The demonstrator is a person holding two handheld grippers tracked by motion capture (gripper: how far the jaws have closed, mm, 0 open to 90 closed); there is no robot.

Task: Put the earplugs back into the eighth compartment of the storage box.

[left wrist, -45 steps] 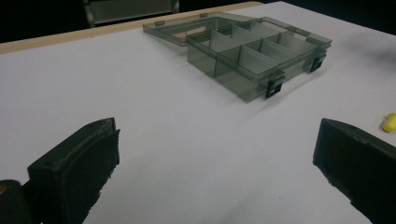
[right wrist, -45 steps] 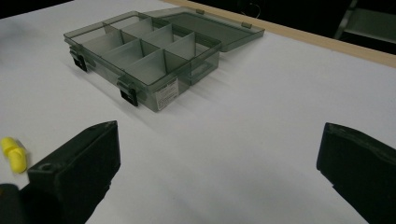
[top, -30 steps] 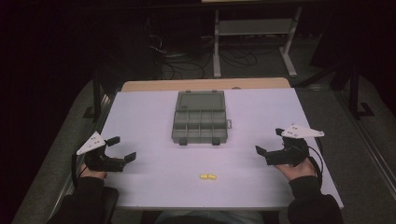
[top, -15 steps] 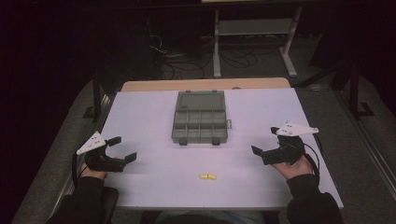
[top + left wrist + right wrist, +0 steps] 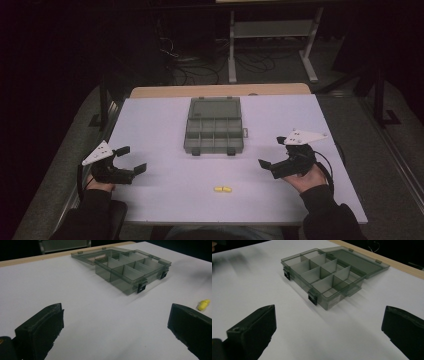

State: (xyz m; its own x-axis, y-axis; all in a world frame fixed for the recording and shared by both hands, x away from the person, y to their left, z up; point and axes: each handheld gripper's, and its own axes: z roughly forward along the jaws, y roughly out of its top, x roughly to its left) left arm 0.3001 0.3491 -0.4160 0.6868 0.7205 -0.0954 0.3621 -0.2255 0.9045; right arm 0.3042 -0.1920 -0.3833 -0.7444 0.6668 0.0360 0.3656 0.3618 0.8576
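With both the left gripper (image 5: 131, 160) and right gripper (image 5: 271, 153) spread empty, pinch the small, light, likely slippery yellow piece (image 5: 222, 189) across its middle.

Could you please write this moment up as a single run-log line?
left gripper: open, empty | right gripper: open, empty | organizer box: lid open, compartments look empty | yellow piece: on table, in front of box

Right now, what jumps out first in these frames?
The open grey organizer box sits mid-table toward the far edge, lid laid flat behind it, and its compartments look empty. A small yellow piece lies alone on the white table near the front edge. The left hand-held gripper and right hand-held gripper flank them, both open and holding nothing.
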